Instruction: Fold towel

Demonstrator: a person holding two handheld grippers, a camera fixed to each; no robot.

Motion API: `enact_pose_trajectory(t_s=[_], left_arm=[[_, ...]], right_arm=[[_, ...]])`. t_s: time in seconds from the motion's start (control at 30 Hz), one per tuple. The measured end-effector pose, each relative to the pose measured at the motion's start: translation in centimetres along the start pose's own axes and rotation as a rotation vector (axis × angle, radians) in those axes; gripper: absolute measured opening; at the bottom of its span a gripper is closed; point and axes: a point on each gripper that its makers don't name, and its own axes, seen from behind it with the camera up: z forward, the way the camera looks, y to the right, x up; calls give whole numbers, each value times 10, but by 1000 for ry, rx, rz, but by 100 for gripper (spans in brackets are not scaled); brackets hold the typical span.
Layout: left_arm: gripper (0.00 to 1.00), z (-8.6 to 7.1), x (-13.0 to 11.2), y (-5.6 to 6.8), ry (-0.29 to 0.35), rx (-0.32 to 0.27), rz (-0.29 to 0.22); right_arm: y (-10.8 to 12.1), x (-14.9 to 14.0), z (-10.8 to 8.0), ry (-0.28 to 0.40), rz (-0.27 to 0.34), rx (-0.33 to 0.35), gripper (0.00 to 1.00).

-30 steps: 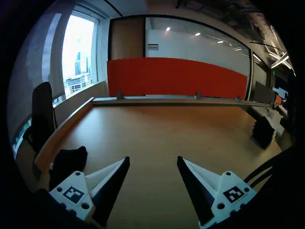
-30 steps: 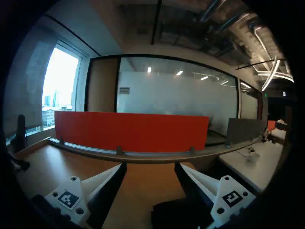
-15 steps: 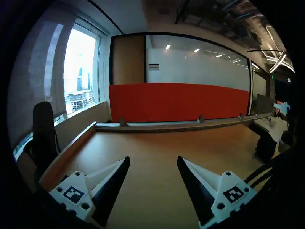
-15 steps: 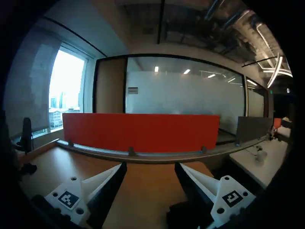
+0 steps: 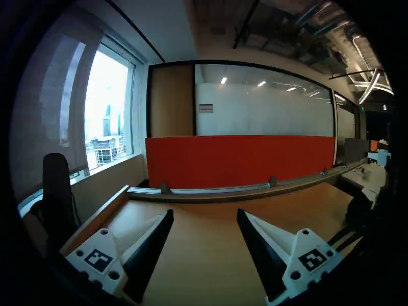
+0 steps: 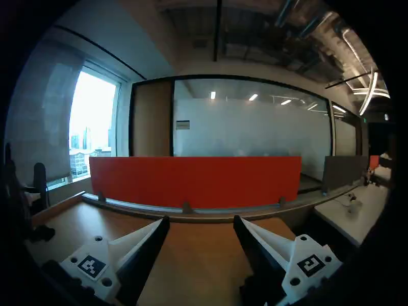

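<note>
The left gripper [image 5: 204,212] is hovering over a bare stretch of the light brown wooden desk [image 5: 204,265], with its white, black-lined fingers spread wide and gripping nothing. The right gripper [image 6: 201,219] is hanging over the same desk top, its jaws equally far apart and empty. A dark cloth-like mass [image 6: 251,291] is lying at the desk's near edge, low under the right gripper's right-hand finger. It may be the towel, but it is too dim to say for sure. A long red partition panel [image 5: 234,160] is standing upright along the desk's far edge. A bright tall window [image 5: 109,122] is lighting the room beyond the desk's left edge, and a black chair back [image 5: 56,194] is standing just outside that edge.
</note>
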Motion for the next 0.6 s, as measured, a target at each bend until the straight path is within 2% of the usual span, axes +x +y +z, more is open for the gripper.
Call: enact_pose_trajectory(t_s=[0.3,0.6], left_arm=[[92,6,24,-1,57,-1,-5],[92,6,28,0,73,-6,-13]], right_arm=[[-26,4,2,13,35,16,97],[-30,5,3,18,33,9,97]])
